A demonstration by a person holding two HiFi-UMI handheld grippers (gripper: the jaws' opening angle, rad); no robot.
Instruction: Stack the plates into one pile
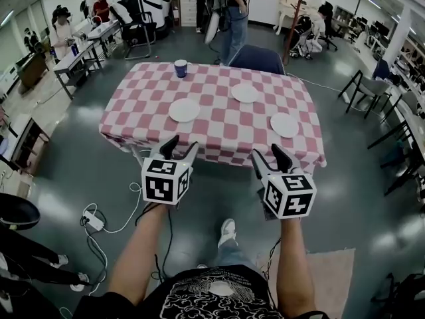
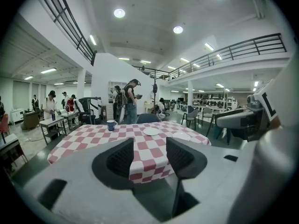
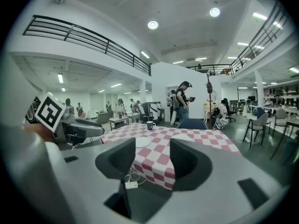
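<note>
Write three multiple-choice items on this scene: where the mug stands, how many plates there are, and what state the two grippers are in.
1. Where on the table does the blue mug stand?
A. near its far edge
B. at its near edge
C. on a plate

2. How many white plates lie on the table?
A. two
B. three
C. five

3. How are the left gripper and the right gripper?
A. both shut on plates
B. one holds the mug
C. both open, empty

1 A: it stands by the edge farthest from the person.
2 B: three lie apart, unstacked.
3 C: each gripper view shows jaws apart, nothing between.
</note>
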